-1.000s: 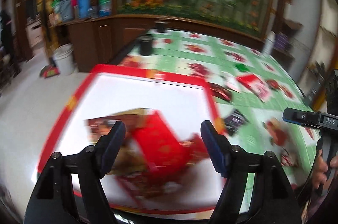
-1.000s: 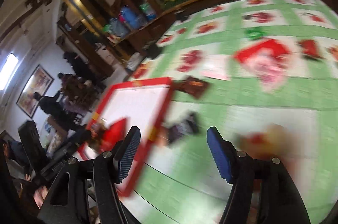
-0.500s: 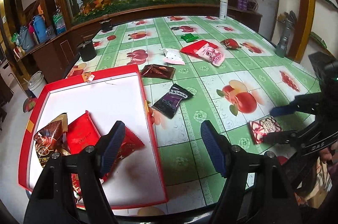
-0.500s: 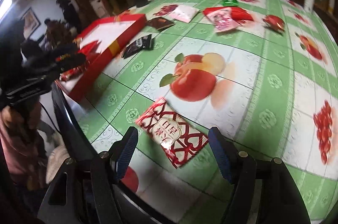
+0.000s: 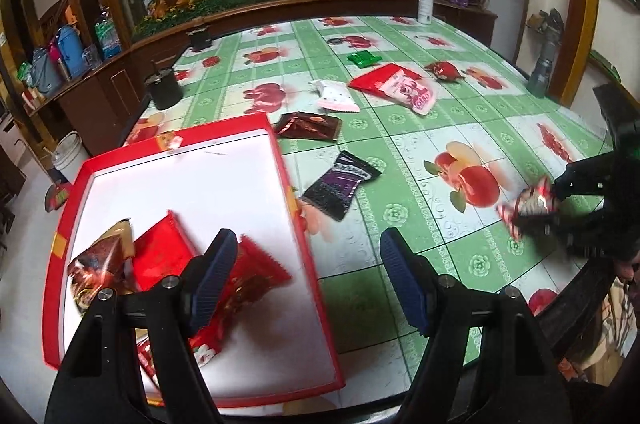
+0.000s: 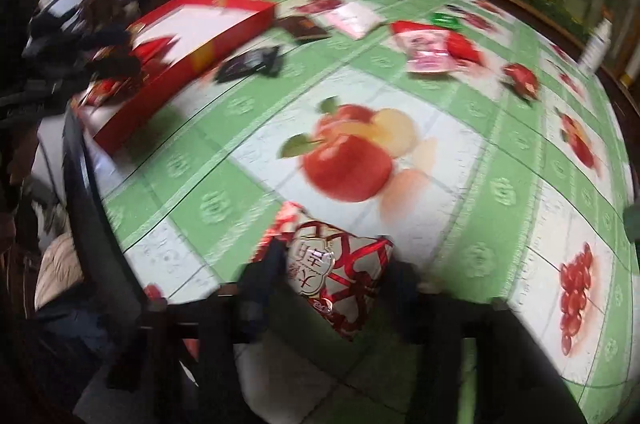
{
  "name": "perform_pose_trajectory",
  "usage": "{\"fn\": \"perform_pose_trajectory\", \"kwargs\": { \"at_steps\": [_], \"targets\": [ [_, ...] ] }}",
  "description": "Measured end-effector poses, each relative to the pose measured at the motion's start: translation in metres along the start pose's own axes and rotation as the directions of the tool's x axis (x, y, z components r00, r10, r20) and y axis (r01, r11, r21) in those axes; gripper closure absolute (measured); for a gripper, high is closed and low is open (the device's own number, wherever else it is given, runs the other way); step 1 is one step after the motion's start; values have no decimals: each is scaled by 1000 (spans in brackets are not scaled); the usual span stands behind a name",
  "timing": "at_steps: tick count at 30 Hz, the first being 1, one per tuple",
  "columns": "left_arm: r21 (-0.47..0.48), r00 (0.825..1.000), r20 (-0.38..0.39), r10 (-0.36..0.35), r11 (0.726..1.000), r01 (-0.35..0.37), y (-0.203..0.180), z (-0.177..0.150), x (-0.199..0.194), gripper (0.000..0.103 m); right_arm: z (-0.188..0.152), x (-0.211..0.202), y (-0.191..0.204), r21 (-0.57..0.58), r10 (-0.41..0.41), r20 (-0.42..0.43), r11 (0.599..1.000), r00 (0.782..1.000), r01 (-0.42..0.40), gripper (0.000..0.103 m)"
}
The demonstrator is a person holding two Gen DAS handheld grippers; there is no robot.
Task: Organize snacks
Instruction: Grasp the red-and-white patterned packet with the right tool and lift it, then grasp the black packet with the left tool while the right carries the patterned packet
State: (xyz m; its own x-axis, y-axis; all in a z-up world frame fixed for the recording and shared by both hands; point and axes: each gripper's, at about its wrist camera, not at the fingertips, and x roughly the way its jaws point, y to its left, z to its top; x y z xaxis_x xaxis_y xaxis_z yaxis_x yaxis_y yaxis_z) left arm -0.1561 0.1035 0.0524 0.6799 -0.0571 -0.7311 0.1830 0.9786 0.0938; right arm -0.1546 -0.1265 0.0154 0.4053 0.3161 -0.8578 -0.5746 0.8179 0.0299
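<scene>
The right gripper (image 6: 332,264) is now being closed on the red-and-silver foil snack packet with a heart-lattice print (image 6: 336,268); half a second ago that packet was lying flat between widely parted jaws, and it is now being pinched between the two pads, crumpled and tilted up from the green fruit-printed tablecloth (image 6: 224,184). Just beyond its tips the printed apple is being seen as before. Further off and to the left, the black snack sachet (image 6: 250,62) and the red-rimmed white tray (image 6: 160,92) are being left where they were.

The left gripper (image 5: 304,284) is being held with its jaws apart and nothing between them, unchanged from earlier. Under its left pad, the red and brown packets (image 5: 160,260) are being kept inside the tray (image 5: 296,208). Far to its right, the pinched packet (image 5: 528,204) is being shown blurred.
</scene>
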Motion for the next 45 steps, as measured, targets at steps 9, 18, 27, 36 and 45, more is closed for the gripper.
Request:
{"fn": "perform_pose_trajectory", "kwargs": {
  "at_steps": [9,18,27,36,45],
  "targets": [
    [146,1000,-18,14,989,-11,-18,24,21,29,0,3,-49,279,149,118,944,982,-176,88],
    [213,996,-73,50,976,-34,-25,45,54,29,26,52,-138,637,380,298,605,876,-479,90],
    [413,986,-143,85,911,-18,-56,53,85,30,34,57,-137,614,396,302,615,867,-494,90],
    [318,964,-262,-38,940,123,-39,54,98,65,30,58,-139,613,408,298,611,863,-501,91],
    [240,972,-208,-113,957,163,-48,43,87,84,33,56,-135,591,384,289,649,877,-479,90]
  ]
}}
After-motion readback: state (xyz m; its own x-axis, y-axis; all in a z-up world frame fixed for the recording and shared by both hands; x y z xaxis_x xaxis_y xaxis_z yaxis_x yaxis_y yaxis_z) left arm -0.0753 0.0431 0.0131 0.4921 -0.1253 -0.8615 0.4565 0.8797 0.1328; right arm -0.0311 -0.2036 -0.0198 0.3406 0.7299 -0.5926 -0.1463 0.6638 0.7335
